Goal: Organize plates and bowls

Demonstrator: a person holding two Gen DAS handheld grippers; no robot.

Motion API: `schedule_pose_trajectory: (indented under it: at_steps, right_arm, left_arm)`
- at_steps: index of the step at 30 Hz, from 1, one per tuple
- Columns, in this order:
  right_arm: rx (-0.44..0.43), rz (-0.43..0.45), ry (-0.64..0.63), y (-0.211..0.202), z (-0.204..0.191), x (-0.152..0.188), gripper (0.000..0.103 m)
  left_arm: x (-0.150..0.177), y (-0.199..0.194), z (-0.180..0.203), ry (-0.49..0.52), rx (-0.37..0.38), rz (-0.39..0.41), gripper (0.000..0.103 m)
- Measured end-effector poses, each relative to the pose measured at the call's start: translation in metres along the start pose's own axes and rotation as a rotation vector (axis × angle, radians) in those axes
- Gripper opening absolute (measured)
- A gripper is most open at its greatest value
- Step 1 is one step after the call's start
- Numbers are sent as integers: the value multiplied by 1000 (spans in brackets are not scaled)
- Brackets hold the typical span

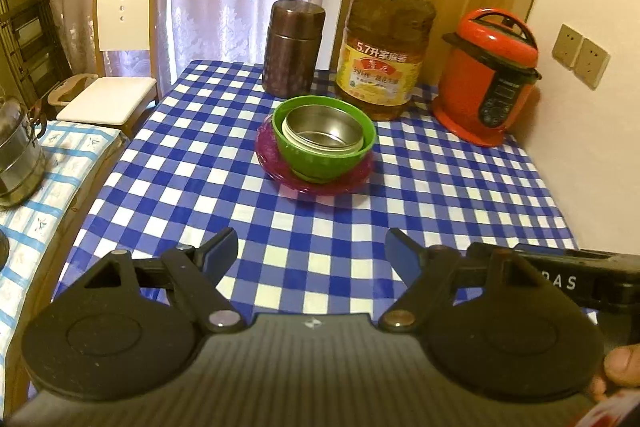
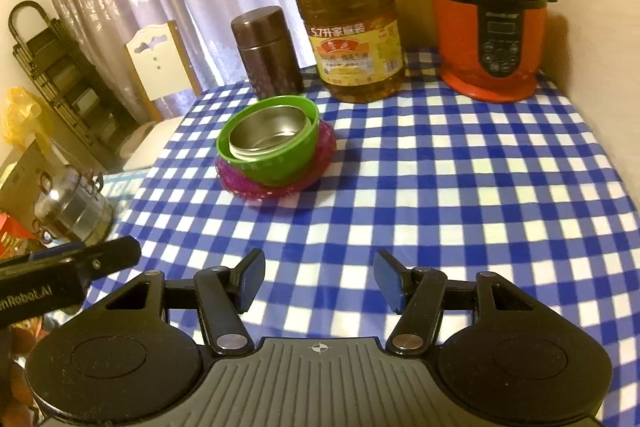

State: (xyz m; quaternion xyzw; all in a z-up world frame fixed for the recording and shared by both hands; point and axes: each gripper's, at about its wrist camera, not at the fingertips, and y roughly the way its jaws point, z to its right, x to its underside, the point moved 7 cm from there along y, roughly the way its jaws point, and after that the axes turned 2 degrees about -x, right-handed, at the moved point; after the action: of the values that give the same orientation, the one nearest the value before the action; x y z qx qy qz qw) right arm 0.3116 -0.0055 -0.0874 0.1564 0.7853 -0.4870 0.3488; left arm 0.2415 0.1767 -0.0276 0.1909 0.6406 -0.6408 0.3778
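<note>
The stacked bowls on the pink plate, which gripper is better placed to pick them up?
Probably the left gripper: the green bowl on the pink plate sits almost straight ahead of its open jaws. From the right gripper, also open and empty, the stack lies off to the left.

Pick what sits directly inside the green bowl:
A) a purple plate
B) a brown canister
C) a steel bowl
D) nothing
C: the steel bowl is nested in the green bowl, which itself rests on the purple plate.
</note>
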Motion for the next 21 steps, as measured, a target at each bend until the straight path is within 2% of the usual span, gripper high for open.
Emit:
schedule_pose_trajectory:
  at_steps: [4, 11, 21]
  right_arm:
    - [7, 17, -25, -23, 1, 10, 60]
    - [32, 52, -59, -61, 0, 26, 60]
    - [34, 69, -88, -97, -3, 49, 60]
  left_arm:
    - [9, -17, 6, 8, 10, 13, 78]
    - [32, -45, 10, 5, -19, 24, 81]
    - [51, -68, 22, 39, -21, 20, 83]
